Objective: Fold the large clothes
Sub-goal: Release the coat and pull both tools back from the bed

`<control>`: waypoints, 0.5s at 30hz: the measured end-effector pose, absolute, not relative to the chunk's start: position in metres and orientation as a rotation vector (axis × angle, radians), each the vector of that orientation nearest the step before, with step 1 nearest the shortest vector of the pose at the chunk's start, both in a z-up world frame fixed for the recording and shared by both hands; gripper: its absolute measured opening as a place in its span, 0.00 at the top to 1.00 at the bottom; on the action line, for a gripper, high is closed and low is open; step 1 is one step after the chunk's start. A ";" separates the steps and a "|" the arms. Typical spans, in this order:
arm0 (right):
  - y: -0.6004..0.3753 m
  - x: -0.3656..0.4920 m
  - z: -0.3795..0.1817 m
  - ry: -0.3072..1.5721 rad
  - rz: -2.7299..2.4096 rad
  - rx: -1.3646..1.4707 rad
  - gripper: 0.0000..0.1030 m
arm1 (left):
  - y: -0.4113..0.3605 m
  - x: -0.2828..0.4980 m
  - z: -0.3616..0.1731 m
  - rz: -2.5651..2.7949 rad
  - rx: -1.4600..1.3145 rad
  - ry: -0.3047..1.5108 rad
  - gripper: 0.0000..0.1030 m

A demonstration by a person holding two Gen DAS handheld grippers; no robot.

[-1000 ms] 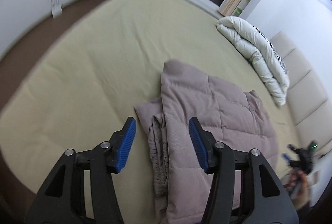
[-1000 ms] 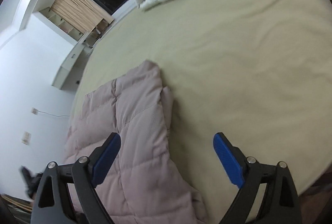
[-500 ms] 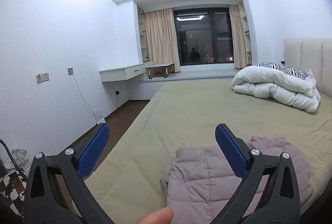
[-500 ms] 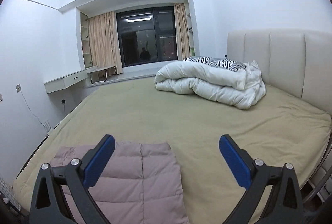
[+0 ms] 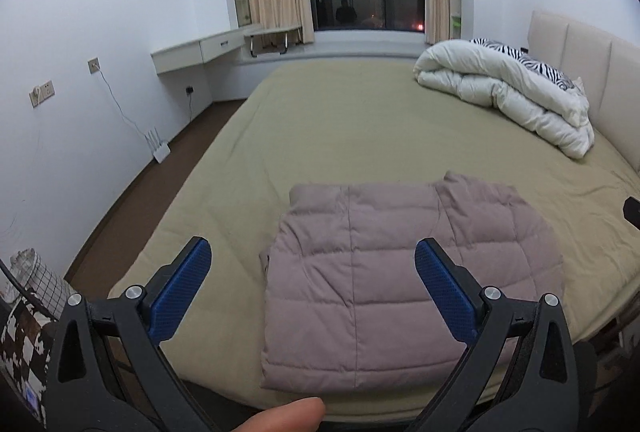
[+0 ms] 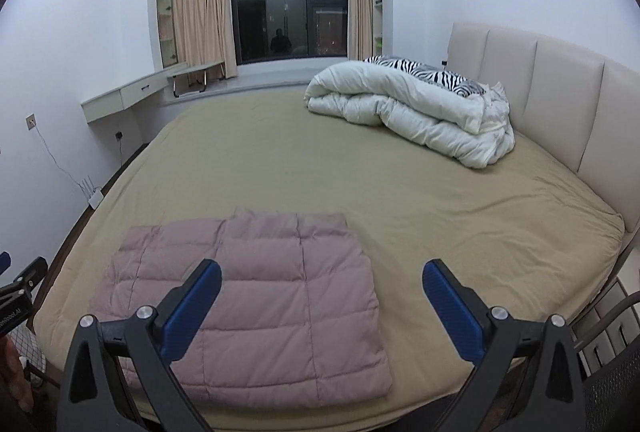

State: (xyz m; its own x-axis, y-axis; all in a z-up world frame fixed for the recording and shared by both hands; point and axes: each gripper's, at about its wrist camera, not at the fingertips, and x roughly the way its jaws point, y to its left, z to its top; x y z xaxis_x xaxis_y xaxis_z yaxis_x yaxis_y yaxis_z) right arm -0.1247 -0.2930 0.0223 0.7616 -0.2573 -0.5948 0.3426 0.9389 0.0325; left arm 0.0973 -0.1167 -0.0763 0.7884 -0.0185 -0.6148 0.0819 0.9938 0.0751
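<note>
A mauve quilted puffer jacket (image 5: 384, 284) lies folded into a flat rectangle near the front edge of the bed (image 5: 360, 128); it also shows in the right wrist view (image 6: 264, 296). My left gripper (image 5: 312, 292) is open and empty, held back above the bed's front edge, apart from the jacket. My right gripper (image 6: 322, 308) is open and empty too, raised off the bed with the jacket's right edge between its fingers in view. A thumb tip (image 5: 288, 414) shows at the bottom of the left wrist view.
The bed (image 6: 420, 200) has an olive sheet and a beige padded headboard (image 6: 540, 100) on the right. A rolled white duvet (image 6: 416, 116) with a zebra pillow lies by it. A wall desk (image 5: 200, 52), a router (image 5: 158, 148) and a checked basket (image 5: 36, 280) stand on the left.
Both grippers have pulled back and tilted up from close over the jacket to a level view across the room. The left jaws have opened wider. The jacket lies released, folded flat.
</note>
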 end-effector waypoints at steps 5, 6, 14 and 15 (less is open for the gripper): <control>-0.281 -0.112 -0.007 0.743 -0.315 0.149 0.00 | -0.118 0.107 -0.107 -0.061 0.103 0.737 0.00; -0.280 -0.110 -0.012 0.772 -0.309 0.153 0.00 | -0.118 0.108 -0.112 -0.063 0.103 0.746 0.00; -0.262 -0.106 -0.028 0.842 -0.266 0.167 0.00 | -0.119 0.114 -0.133 -0.073 0.105 0.795 0.00; -0.261 -0.106 -0.028 0.846 -0.262 0.163 0.00 | -0.118 0.114 -0.134 -0.074 0.104 0.800 0.00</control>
